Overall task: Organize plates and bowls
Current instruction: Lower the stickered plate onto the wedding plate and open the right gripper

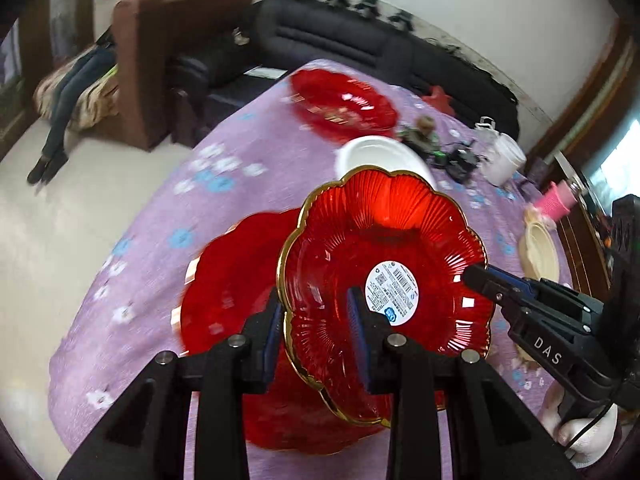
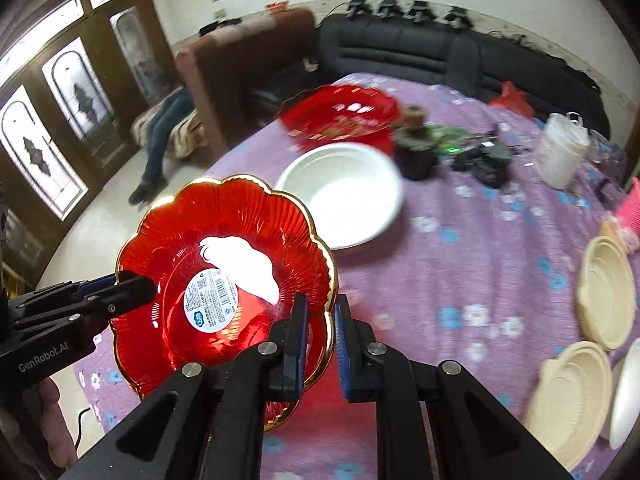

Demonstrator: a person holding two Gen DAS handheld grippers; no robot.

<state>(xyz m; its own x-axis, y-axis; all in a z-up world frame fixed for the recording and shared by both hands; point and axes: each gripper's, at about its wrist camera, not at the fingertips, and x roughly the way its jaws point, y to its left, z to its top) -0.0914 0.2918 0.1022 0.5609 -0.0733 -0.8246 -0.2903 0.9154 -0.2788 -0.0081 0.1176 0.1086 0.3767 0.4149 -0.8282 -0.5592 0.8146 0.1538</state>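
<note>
A red flower-shaped plate with a gold rim and a round white label [image 1: 384, 280] [image 2: 224, 280] is held tilted above the purple tablecloth by both grippers. My left gripper [image 1: 316, 320] is shut on its near-left rim. My right gripper [image 2: 322, 328] is shut on its right rim; it enters the left wrist view from the right [image 1: 484, 280]. A second red plate [image 1: 232, 320] lies on the cloth right under the held one. A white bowl [image 2: 344, 196] [image 1: 380, 156] and another red plate [image 2: 340, 114] [image 1: 344, 100] sit farther back.
Cream bowls [image 2: 604, 288] and a white dish [image 2: 628, 396] lie at the table's right edge. A figurine [image 2: 416, 144], dark clutter [image 2: 484, 160], a white bag [image 2: 560, 152] and a pink item [image 2: 630, 208] sit at the back right. Sofas stand beyond the table.
</note>
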